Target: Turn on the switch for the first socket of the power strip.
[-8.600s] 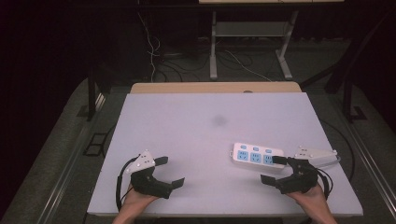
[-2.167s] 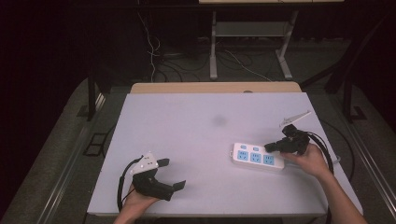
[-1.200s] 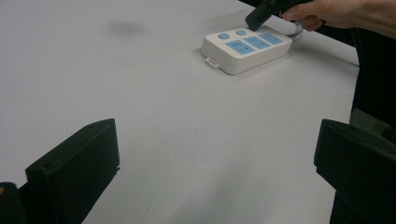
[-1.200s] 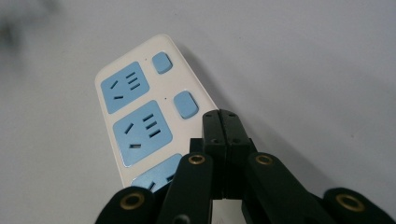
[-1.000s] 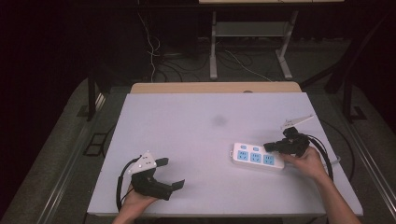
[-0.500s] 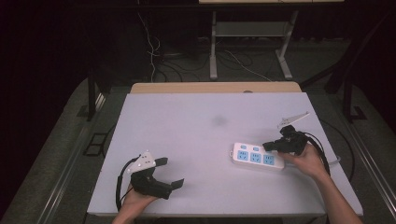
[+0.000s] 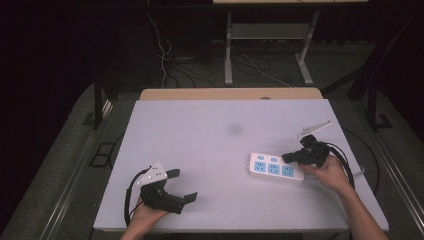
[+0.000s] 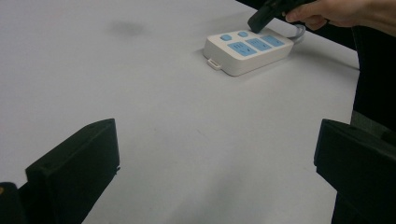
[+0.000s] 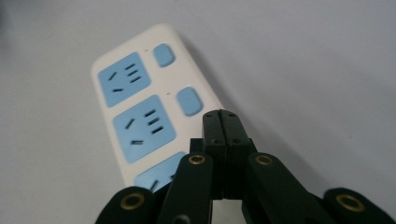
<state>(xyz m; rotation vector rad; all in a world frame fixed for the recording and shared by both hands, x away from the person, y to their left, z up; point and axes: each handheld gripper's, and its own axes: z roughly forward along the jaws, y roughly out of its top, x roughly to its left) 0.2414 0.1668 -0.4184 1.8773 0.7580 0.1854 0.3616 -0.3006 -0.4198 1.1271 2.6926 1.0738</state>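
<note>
A white power strip [image 7: 274, 169] with three blue sockets and blue buttons lies on the right half of the white table [image 7: 220, 125]. My right gripper [image 7: 287, 158] is shut with nothing between its jaws. Its tip sits low over the strip's button row at the right end. In the right gripper view the closed tip [image 9: 221, 115] ends just beside the second blue button [image 9: 189, 101]; contact cannot be told. My left gripper [image 7: 183, 186] rests open near the front left edge. In the left gripper view it [image 8: 217, 140] frames bare table, with the power strip [image 8: 247, 49] far ahead.
The strip's white cable [image 7: 358, 173] runs off toward the right table edge. A faint dark smudge [image 7: 234, 129] marks the table's middle. A wooden ledge [image 7: 230, 94] borders the far edge, with floor cables and a metal stand behind it.
The right gripper, earlier open at the front right beside the strip, has shut and come over the strip's right end. In the last second it barely shifted. The left gripper stayed put.
</note>
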